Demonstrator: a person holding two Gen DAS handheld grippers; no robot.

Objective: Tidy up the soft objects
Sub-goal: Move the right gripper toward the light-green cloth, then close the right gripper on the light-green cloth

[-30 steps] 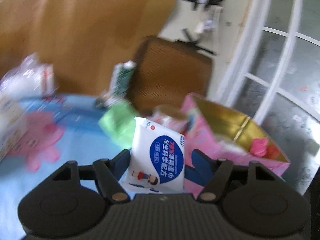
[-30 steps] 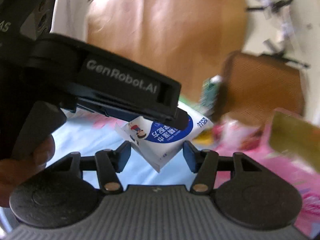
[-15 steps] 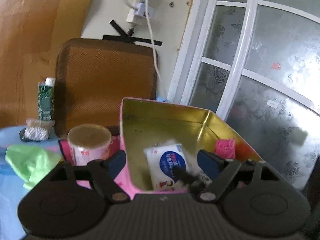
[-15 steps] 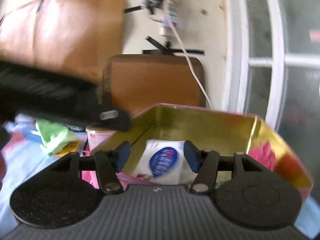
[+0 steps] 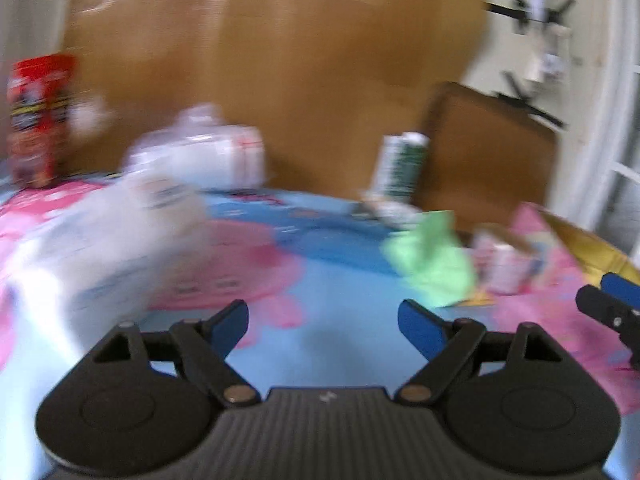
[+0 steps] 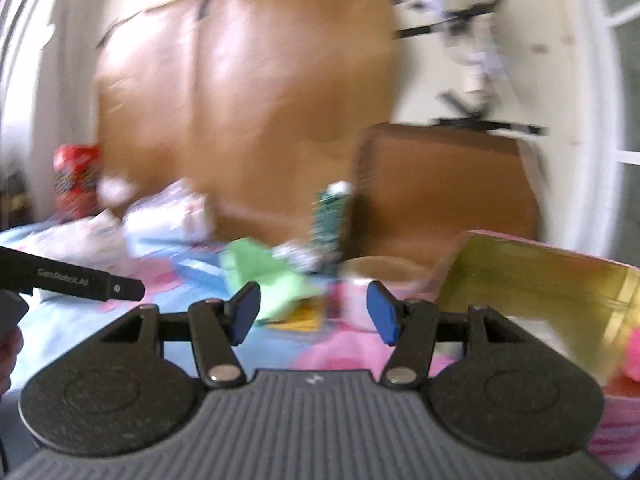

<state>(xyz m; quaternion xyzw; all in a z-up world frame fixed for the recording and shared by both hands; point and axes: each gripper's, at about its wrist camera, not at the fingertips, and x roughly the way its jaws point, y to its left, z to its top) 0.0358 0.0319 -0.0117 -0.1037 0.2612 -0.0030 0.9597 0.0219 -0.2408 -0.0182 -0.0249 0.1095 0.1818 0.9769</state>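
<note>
A big sheet of brown cardboard [image 6: 248, 112] is taped up across the cream wall [image 6: 560, 60]. A brown panel [image 6: 444, 188] is leaned against that wall lower down, and white window frames [image 5: 624, 128] are seen at the right edge, daylight coming through.

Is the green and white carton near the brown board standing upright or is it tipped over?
Upright. The green and white carton stands on its base on the tablecloth, its long side vertical, in both wrist views, though blurred.

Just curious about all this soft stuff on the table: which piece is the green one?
The crumpled green cloth, lying loose beside the pink cup; the other soft packs farther left are white.
</note>
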